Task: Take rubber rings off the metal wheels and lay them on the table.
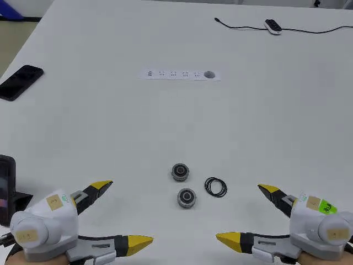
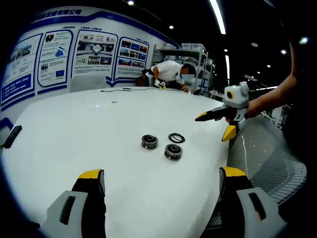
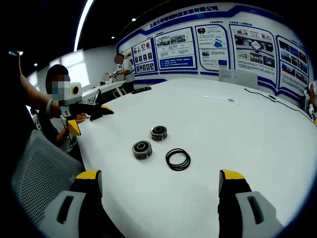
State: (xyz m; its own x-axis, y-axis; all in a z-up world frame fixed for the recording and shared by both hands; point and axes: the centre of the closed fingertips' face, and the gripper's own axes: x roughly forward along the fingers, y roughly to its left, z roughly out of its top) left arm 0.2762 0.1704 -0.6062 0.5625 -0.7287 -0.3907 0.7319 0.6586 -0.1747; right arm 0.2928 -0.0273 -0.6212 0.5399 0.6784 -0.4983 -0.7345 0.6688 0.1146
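Two small metal wheels lie flat on the white table: the farther wheel [image 1: 180, 172] [image 2: 149, 142] [image 3: 159, 133] and the nearer wheel [image 1: 187, 197] [image 2: 173, 151] [image 3: 142, 149]. Beside them, to the right, loose black rubber rings [image 1: 215, 186] [image 2: 177, 138] [image 3: 178, 159] lie stacked on the table. My left gripper [image 1: 113, 212] [image 2: 161, 178] [image 3: 89, 118] stands open at the near left edge with nothing between its yellow tips. My right gripper [image 1: 249, 214] [image 3: 161, 179] [image 2: 218, 124] stands open at the near right, also holding nothing. Both are well short of the wheels.
A white power strip [image 1: 179, 74] lies farther back at the middle. A black phone [image 1: 20, 81] rests at the left edge, a dark device [image 1: 6, 187] at the near left, and a cable with a small remote [image 1: 273, 26] at the far right. A mesh chair [image 3: 34, 168] stands nearby.
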